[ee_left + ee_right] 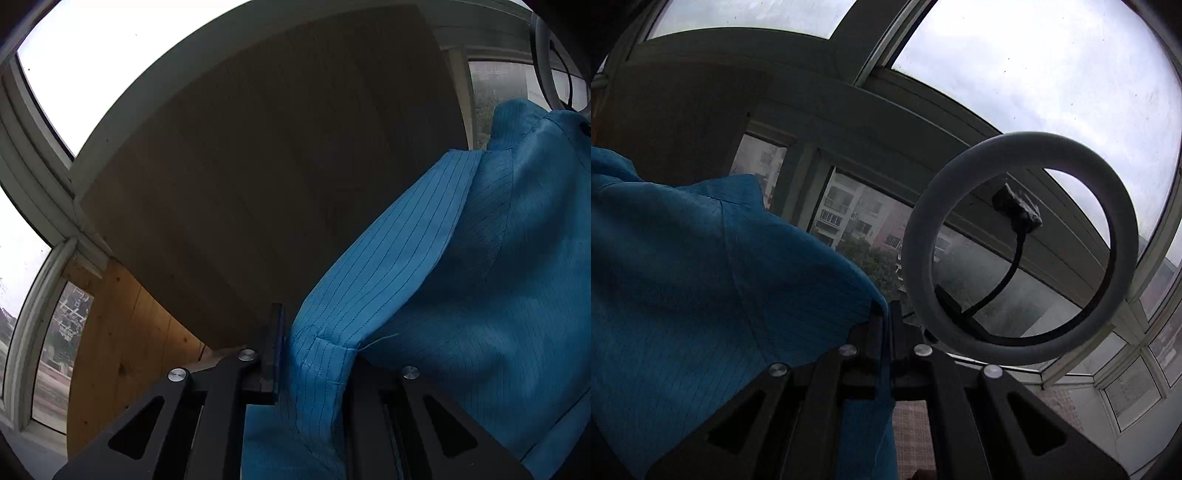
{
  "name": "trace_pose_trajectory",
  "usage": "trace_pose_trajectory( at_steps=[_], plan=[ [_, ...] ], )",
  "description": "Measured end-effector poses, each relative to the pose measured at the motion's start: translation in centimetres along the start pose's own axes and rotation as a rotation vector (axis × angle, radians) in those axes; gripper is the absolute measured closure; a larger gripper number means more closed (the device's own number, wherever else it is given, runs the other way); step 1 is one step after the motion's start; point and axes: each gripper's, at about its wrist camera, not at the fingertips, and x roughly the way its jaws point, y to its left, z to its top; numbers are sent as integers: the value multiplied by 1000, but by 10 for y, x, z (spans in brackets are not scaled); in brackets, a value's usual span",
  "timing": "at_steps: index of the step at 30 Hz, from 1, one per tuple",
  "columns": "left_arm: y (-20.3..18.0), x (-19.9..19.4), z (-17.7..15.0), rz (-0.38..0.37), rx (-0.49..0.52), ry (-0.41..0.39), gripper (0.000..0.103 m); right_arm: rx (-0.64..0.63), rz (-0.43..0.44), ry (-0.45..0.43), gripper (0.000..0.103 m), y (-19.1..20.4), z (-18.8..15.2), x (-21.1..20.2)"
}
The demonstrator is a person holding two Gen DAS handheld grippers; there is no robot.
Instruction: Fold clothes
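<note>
A blue garment with thin dark pinstripes [461, 280] hangs lifted in the air between both grippers. My left gripper [295, 332] is shut on a hemmed edge of it; the cloth drapes over and hides the right finger. In the right wrist view the same blue garment [701, 277] fills the left side. My right gripper [884, 317] is shut on its edge, with the cloth pinched between the two black fingers.
A tilted wooden tabletop [277, 166] fills the left wrist view, with a pine panel [122, 350] below it. A white ring light [1019, 251] on a black gooseneck stands close in front of the right gripper. Large windows [1052, 74] surround the area.
</note>
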Motion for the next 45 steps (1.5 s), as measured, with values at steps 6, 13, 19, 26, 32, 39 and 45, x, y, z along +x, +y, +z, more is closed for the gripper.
trace_pose_trajectory(
  at_steps=[6, 13, 19, 26, 32, 39, 45],
  plan=[
    [-11, 29, -36, -68, -4, 98, 79, 51, 153, 262, 83, 10, -71, 67],
    [40, -36, -84, -81, -3, 36, 54, 80, 302, 247, 69, -8, -110, 0],
    [58, -40, -108, -145, -11, 48, 53, -16, 353, 240, 66, 46, -141, -69],
    [9, -16, -104, -271, 60, 100, 52, 48, 264, 328, 54, 42, -156, -38],
    [15, -19, -78, -346, -54, 60, 53, 156, 354, 398, 49, 21, -141, 8],
    [47, -31, -57, -347, -159, -8, 46, 84, 285, 562, 42, 75, -146, 87],
    [52, -39, -86, -210, -120, 16, 46, 153, 392, 545, 102, 23, -160, 92]
  ],
)
